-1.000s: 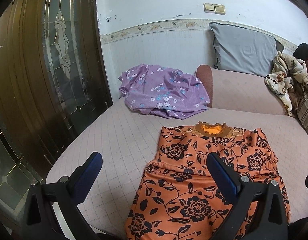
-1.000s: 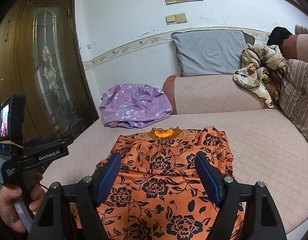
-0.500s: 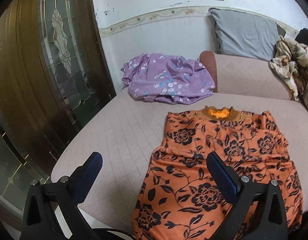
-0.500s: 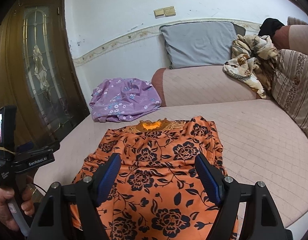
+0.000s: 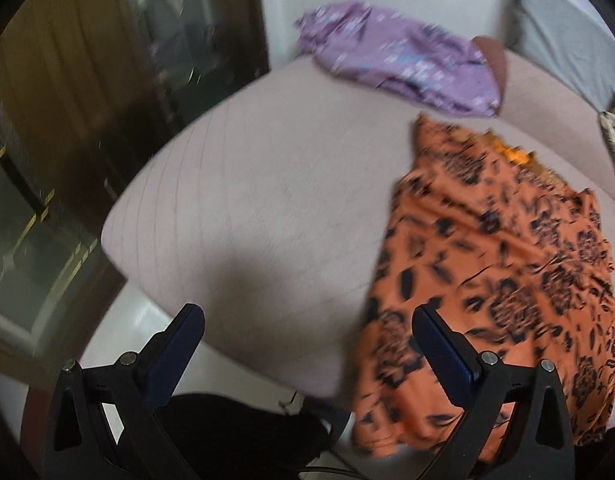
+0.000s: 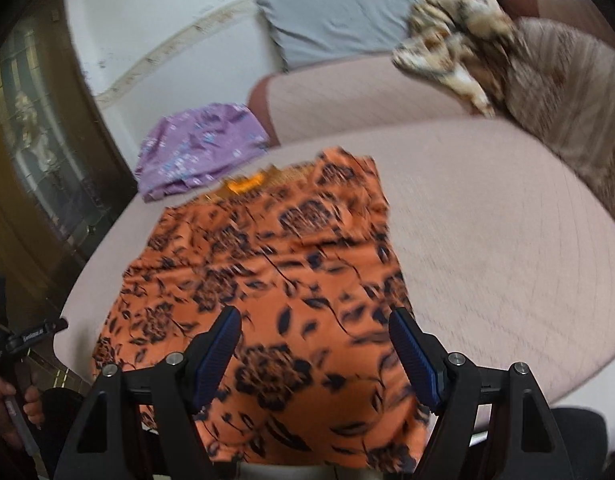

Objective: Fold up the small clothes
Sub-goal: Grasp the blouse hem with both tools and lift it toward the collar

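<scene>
An orange garment with a black flower print (image 6: 267, 280) lies spread flat on the pink quilted sofa seat (image 6: 487, 240), collar at the far end and hem hanging over the near edge. My right gripper (image 6: 315, 344) hovers open above the hem, nothing between its blue pads. In the left wrist view the same garment (image 5: 507, 260) fills the right side. My left gripper (image 5: 307, 340) is open over the seat's near left edge, its right finger (image 5: 443, 344) over the garment's left border. Both views are motion-blurred.
A purple flowered cloth (image 5: 395, 60) lies bunched at the seat's far end beside the armrest. A grey cushion (image 6: 339, 16) leans on the wall, with a beige patterned cloth (image 6: 447, 52) on the sofa back. A dark door (image 5: 87, 80) stands left. A hand (image 6: 11, 408) holds the left gripper's handle.
Both grippers have dropped and tilted downward toward the near edge of the seat. The left one also swung left, so the garment slid to the right of its view. Jaws stayed wide.
</scene>
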### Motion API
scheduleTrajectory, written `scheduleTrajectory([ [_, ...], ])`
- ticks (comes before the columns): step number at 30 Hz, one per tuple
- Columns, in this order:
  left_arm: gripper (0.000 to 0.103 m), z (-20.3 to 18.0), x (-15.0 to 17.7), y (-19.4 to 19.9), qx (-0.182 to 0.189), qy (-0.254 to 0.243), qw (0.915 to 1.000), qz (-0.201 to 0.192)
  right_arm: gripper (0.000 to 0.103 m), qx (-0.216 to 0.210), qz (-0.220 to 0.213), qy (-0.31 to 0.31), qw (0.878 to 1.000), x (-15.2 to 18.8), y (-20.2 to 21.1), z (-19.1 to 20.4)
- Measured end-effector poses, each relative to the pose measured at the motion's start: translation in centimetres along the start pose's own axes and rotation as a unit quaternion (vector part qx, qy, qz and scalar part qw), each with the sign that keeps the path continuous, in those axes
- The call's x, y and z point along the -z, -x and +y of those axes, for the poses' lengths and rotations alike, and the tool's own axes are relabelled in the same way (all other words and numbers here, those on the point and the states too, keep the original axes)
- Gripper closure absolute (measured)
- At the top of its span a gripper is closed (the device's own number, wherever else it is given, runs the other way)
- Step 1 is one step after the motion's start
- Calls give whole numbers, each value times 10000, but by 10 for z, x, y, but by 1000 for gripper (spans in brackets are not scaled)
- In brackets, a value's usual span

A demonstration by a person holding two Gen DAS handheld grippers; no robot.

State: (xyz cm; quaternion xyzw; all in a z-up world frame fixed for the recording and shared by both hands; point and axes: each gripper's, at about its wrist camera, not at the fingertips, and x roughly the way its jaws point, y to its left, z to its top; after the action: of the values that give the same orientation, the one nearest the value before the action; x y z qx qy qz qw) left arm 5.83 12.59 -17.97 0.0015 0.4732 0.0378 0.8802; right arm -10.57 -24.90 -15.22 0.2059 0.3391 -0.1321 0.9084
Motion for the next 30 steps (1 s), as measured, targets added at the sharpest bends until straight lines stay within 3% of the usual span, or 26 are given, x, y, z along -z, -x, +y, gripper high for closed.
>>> scheduleTrajectory([
  [2,1,9,6,-11,161,101,9995,259,24,65,152,-113,9998,6,-4,-10],
  [4,12,12,11,-18,310,171,9984,435,24,105,250,-163,9995,9,-7,-16],
  [6,37,12,20,-28,548,153,9957,729,24,141,308,-189,9992,12,-8,-20],
  [7,41,10,24,-33,685,146,9936,881,24,161,324,-187,9992,13,-8,-22],
  [11,43,3,39,-44,1204,234,9829,1373,24,186,426,-158,9988,17,-11,-24],
  [13,39,-2,43,-48,1463,321,9761,1577,24,186,509,-143,9984,19,-13,-25],
  [14,31,-5,45,-49,1531,321,9737,1655,24,178,549,-154,9982,20,-13,-26],
  [15,25,-8,46,-50,1542,279,9730,1696,24,167,592,-184,9979,21,-14,-28],
  [20,26,-27,52,-50,1519,-130,9751,1611,24,127,937,-654,9934,27,-21,-56],
  [22,48,-34,54,-52,1618,-241,9729,1633,24,108,1088,-972,9892,30,-23,-71],
  [23,67,-38,56,-54,1665,-301,9707,1706,24,85,1159,-1116,9869,33,-24,-79],
  [24,75,-40,57,-54,1723,-316,9691,1738,24,71,1228,-1215,9849,35,-25,-84],
  [29,79,-44,58,-55,1835,-339,9675,1705,24,12,1615,-1425,9765,48,-35,-96],
  [30,73,-45,56,-57,1879,-287,9661,1747,24,25,1695,-1422,9752,51,-38,-95],
])
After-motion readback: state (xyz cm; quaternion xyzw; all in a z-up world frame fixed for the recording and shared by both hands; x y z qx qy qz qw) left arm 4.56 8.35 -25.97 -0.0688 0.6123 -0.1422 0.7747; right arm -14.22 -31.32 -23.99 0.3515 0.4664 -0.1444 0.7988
